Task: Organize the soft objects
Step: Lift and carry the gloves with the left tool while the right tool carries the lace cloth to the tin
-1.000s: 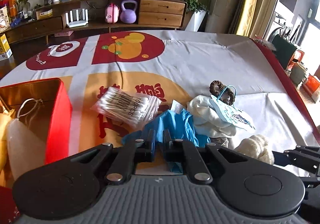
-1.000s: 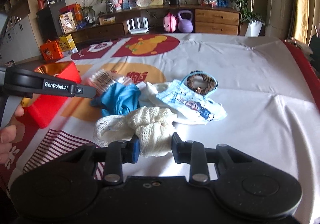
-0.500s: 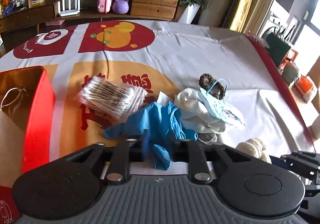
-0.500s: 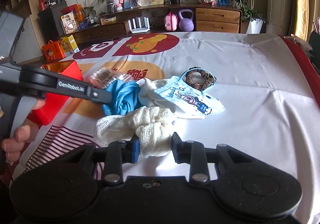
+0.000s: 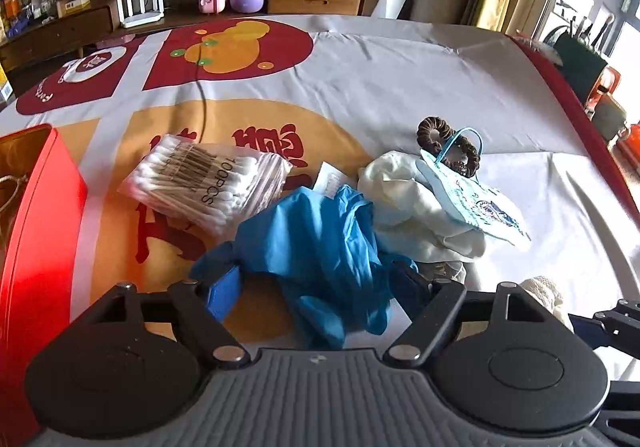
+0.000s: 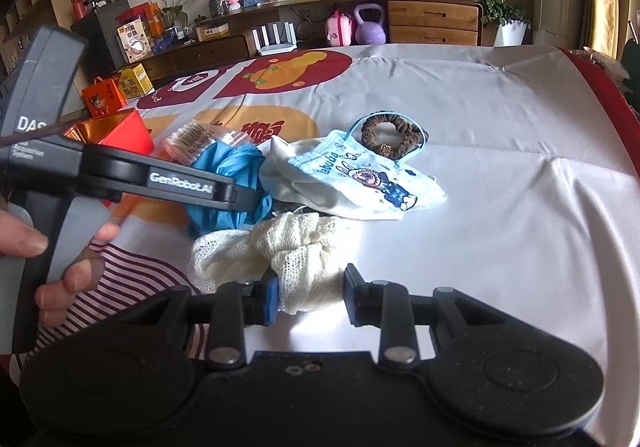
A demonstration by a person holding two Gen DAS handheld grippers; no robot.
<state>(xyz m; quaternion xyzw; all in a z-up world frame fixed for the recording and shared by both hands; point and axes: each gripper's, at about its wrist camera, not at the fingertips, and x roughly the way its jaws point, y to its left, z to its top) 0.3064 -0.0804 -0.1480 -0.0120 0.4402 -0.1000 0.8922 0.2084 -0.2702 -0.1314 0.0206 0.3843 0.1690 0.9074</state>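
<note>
Blue crinkly rubber glove (image 5: 320, 247) lies bunched on the smooth printed cloth (image 5: 400, 87), between the left gripper (image 5: 316, 287) whose jaws are opening wide. Right gripper (image 6: 310, 295) pinches a cream, holey knitted cloth (image 6: 296, 247), lumpy and soft.

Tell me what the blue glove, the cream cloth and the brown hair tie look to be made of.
Blue glove: thin rubbery film, likely nitrile or latex; it crumples limply with a slight sheen.
Cream cloth: open-weave knit or lace, matte; mesh holes show.
Brown hair tie: gathered fabric, probably over elastic; ruffled folds around the ring.
</note>
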